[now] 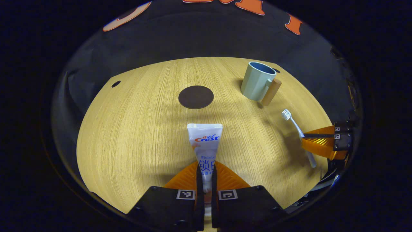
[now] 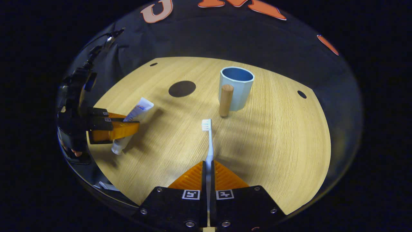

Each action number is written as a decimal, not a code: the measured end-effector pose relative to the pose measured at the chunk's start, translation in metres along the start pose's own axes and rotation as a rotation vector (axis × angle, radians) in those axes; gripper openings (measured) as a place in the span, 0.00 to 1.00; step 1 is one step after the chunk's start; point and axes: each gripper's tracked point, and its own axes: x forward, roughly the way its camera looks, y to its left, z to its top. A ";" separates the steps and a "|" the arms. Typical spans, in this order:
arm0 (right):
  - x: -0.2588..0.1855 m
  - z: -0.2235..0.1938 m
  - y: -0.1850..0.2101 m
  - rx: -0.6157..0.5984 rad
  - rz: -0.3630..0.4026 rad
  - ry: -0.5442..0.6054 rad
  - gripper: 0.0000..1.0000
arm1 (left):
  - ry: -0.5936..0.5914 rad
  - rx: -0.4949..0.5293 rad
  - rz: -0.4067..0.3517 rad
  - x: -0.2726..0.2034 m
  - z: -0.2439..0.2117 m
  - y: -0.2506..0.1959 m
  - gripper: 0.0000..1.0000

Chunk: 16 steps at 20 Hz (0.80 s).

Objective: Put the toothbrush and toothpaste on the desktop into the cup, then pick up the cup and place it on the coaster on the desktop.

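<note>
Toothpaste (image 1: 204,145) sits clamped in your left gripper (image 1: 206,180), jaws drawn narrow onto the lower half of the tube, flat end pointing out toward the coaster (image 1: 196,97). Over in the right gripper view, your right gripper (image 2: 208,177) has its jaws pressed tight on the handle of the toothbrush (image 2: 208,141), bristles pointing forward at the cup (image 2: 236,87). So you've got both items in hand at once, and by the shadows each seems to be off the desktop (image 1: 135,135) or barely above it; hard to call for certain.

Cup's upright at the far side of the table, wooden handle toward you, mouth open, nothing visible standing in it. The coaster lies bare, off to the cup's left and well apart from it.

Where that leaves you, as I read it: both pickups look done, nothing delivered yet. Still ahead are both drops into the cup, then freeing a gripper to carry the cup across onto the coaster. Toothbrush is lined up almost straight at the cup, so that looks the shorter trip.
</note>
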 end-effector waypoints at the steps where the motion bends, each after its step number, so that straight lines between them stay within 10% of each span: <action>1: -0.005 0.007 -0.003 -0.004 -0.004 -0.033 0.04 | -0.020 0.001 0.002 0.017 0.017 -0.005 0.12; 16: -0.053 0.062 -0.043 -0.034 -0.122 -0.523 0.04 | -0.448 0.023 0.104 -0.154 0.092 -0.008 0.11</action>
